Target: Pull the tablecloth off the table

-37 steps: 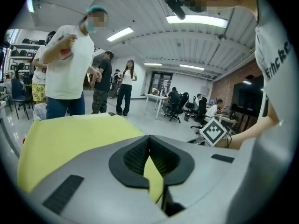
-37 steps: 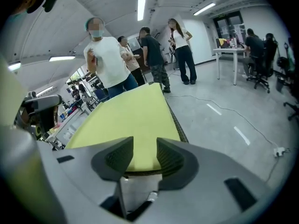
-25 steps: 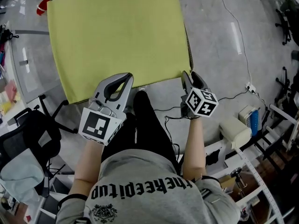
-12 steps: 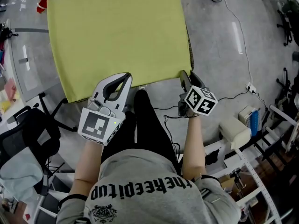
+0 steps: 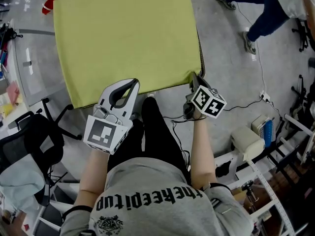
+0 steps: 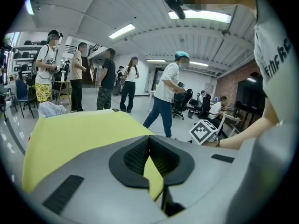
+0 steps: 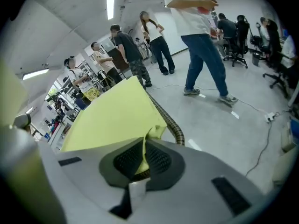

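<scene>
Overhead, the head view shows the yellow-green tablecloth lying flat over the table, filling the frame from 10 to 1 o'clock. The left gripper meets the cloth's near edge at 7 o'clock of the cloth. The right gripper meets its near corner at 5 o'clock. A passer-by crosses the floor at 2 o'clock.

The left gripper view alone confirms the grip: the jaws are clamped together on a fold of the tablecloth, which emerges between the pads. The right gripper's marker cube appears at 3 o'clock.

The right gripper view shows its jaws, which have just been closing, pinching the cloth corner. Only this view exposes the table's braided rim, at 1 o'clock of the jaws.
</scene>
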